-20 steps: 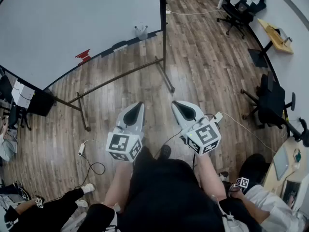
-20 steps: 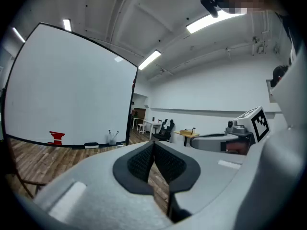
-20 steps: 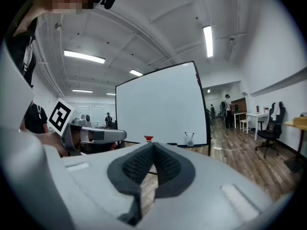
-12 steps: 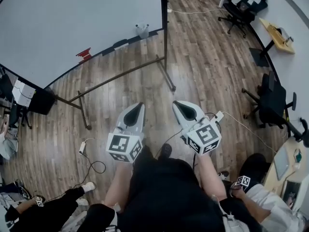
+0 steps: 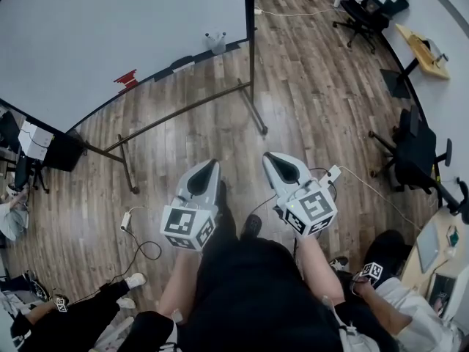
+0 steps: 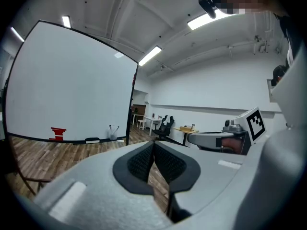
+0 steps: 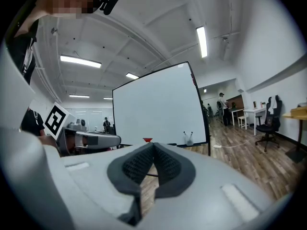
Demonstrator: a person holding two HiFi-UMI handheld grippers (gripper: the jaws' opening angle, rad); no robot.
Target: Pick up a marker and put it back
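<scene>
Head view: left tool [image 5: 209, 169] and right tool [image 5: 272, 160] level over the floor, barely shifted since before. The marker cup [image 5: 215, 42] sits on the whiteboard [image 5: 110, 28] ledge, well apart.
Left gripper view: jaws together, empty.
Right gripper view: likewise.
Approach judged pending.

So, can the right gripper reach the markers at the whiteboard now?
Probably not yet. The right gripper, shut and empty, is near the person's body, and open floor separates it from the markers. Nothing blocks the way; stepping closer should do.
</scene>
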